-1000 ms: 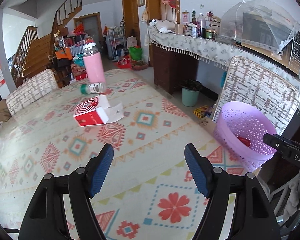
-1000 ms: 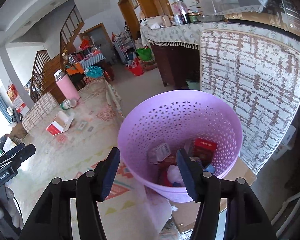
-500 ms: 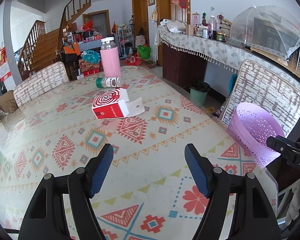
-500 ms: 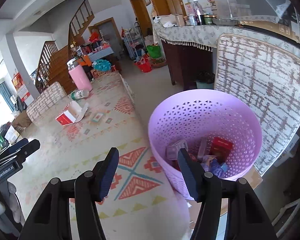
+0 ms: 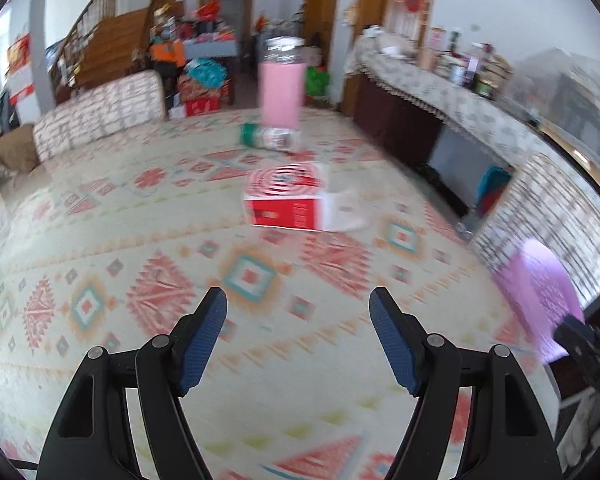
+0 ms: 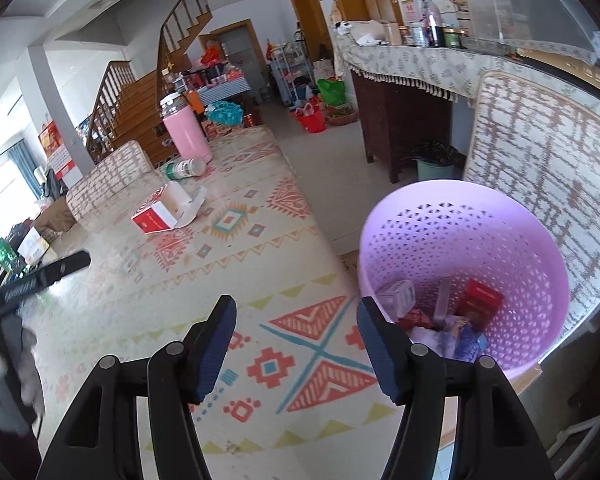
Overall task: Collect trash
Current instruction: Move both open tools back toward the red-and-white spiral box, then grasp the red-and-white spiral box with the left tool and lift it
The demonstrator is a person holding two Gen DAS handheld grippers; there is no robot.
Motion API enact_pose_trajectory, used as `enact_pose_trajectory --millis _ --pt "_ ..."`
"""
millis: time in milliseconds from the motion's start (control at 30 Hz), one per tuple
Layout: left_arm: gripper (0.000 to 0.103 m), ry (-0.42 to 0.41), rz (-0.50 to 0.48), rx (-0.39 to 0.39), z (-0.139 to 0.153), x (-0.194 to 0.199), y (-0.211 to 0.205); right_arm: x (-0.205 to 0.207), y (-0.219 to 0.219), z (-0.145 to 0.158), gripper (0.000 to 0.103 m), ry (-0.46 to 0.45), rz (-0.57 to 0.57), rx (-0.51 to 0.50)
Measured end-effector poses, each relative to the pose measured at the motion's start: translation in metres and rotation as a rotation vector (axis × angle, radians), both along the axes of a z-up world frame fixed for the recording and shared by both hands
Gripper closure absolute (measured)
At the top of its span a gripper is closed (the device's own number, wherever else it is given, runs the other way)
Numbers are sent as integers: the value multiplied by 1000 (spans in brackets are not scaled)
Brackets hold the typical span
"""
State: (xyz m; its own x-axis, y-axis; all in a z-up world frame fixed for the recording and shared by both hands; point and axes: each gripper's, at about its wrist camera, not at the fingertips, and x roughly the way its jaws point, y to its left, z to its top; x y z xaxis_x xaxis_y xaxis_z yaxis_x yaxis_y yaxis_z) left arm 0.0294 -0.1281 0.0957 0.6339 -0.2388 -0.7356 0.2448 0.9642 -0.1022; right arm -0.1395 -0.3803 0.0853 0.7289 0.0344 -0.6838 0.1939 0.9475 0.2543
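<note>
An open red and white carton (image 5: 288, 200) lies on the patterned table (image 5: 140, 240), also in the right wrist view (image 6: 162, 212). Behind it a small bottle with a green cap (image 5: 270, 137) lies on its side, also seen from the right (image 6: 182, 168). A purple basket (image 6: 540, 248) with several pieces of trash inside stands off the table's right edge, and shows in the left wrist view (image 5: 540, 296). My left gripper (image 5: 298, 320) is open and empty above the table, facing the carton. My right gripper (image 6: 296, 328) is open and empty over the table edge, beside the basket.
A tall pink flask (image 5: 281, 92) stands upright behind the bottle. A patterned chair (image 6: 540, 152) stands behind the basket, another chair (image 5: 100, 116) at the far left. A sideboard (image 6: 404, 64) with jars runs along the right wall. A small bin (image 6: 434, 160) sits on the floor.
My left gripper has moved forward towards the carton, which looks larger and centred; the view is blurred. My right gripper has drawn back left from the basket, over the table edge.
</note>
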Motion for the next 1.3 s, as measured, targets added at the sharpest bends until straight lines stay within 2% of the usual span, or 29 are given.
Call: enact_pose_trajectory --millis 233,700,800,867,967,1033,1167,1300 --pt "30 115 52 -75 -19 67 26 24 8 -12 32 28 51 30" --pt "30 148 22 -186 -21 173 2 46 11 -31 32 63 99 76" --pt "29 197 10 -231 -28 196 -3 48 11 -35 32 68 100 84" --pt "29 261 -23 -253 -39 205 -7 50 10 -37 32 72 101 88" --pt "29 337 -119 -264 -50 198 -16 52 9 -40 32 76 104 96" --pt "29 398 -230 -266 -57 181 -26 54 9 -41 32 77 107 106" --pt "28 421 -364 -247 -56 146 -37 58 12 -43 31 80 120 115" --pt "28 414 -464 -180 -56 114 -56 61 18 -44 31 83 133 129"
